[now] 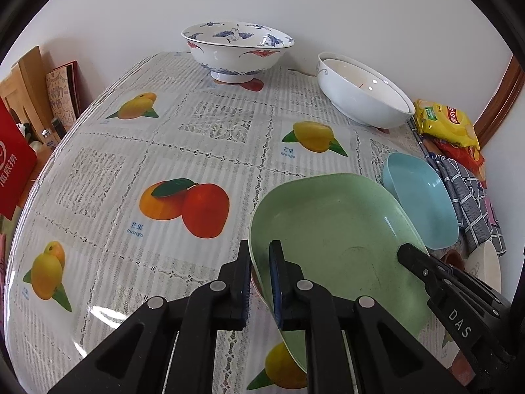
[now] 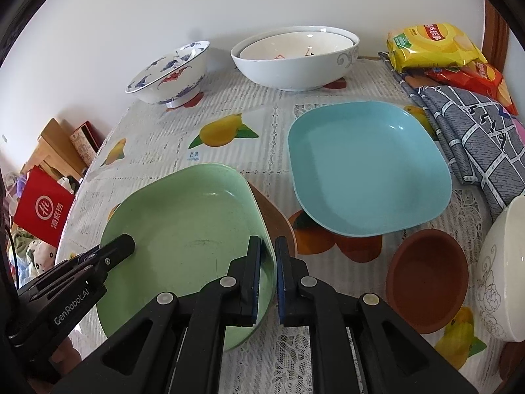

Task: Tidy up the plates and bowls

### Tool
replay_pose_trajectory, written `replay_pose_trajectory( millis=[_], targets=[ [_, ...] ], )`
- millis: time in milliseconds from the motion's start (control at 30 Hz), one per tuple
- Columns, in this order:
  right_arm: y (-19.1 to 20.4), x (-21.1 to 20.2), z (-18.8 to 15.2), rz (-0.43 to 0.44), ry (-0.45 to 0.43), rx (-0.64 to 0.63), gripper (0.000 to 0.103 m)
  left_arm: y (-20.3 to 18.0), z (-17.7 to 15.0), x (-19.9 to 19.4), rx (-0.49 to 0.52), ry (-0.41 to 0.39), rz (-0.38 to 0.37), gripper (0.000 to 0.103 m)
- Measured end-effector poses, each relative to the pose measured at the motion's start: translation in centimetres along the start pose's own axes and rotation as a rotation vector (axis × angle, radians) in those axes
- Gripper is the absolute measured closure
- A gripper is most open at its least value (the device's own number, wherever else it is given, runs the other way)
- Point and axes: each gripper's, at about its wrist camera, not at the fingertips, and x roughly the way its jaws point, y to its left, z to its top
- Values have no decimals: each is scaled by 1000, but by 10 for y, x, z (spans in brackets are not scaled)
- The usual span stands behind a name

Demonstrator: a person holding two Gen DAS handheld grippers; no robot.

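Both grippers, left (image 1: 261, 275) and right (image 2: 267, 272), clamp rims | green plate (image 2: 183, 226): square, rounded, scuffed

Green plate (image 2: 183, 223) tilted, pinched at both rims

I see the blue plate (image 2: 367, 170) flat beside it, two white bowls (image 2: 292, 62) nested behind.

Green plate (image 1: 331, 229): its near rim is hidden behind the left gripper (image 1: 259, 282) body, and in the right view behind the right gripper (image 2: 268, 279). A brown item under it shows only as a sliver (image 2: 275, 226); can't tell what it is. Cream bowl (image 2: 505, 275) is cut off by the frame edge. Inner bowl (image 2: 295, 46) is mostly hidden inside the white bowl (image 2: 295, 72). Red bag (image 1: 13, 170) is partly cut off at left.
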Motion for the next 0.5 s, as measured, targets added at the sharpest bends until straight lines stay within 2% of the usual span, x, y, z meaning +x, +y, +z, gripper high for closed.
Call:
replay_pose_trajectory(
  millis=[367,500],
  targets=[
    [6,9,7,-38,-3,-73,89,-2,-3,-1,26,25,4,88],
    [10,5,10,-37,-16,-81,78,-4,-7,-5,49,22,5,82]
  ],
)
